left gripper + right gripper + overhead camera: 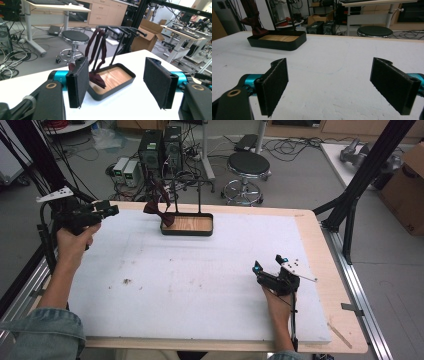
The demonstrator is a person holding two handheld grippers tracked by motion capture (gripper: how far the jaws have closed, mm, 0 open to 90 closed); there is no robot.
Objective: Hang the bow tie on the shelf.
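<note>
Bow tie point(96, 77) dark red, draped from rack point(120, 28) into tray point(125, 77) | left gripper point(117, 85) jaws wide apart, empty | right gripper point(337, 85) jaws wide apart, empty

Wood-floored tray point(126, 80), cloth bow tie point(97, 78)

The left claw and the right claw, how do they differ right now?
The left claw is raised at the table's far left corner, close to the bow tie on its stand; the right claw sits low over bare white tabletop near the right side, far from the tray. Both are open and hold nothing.
</note>
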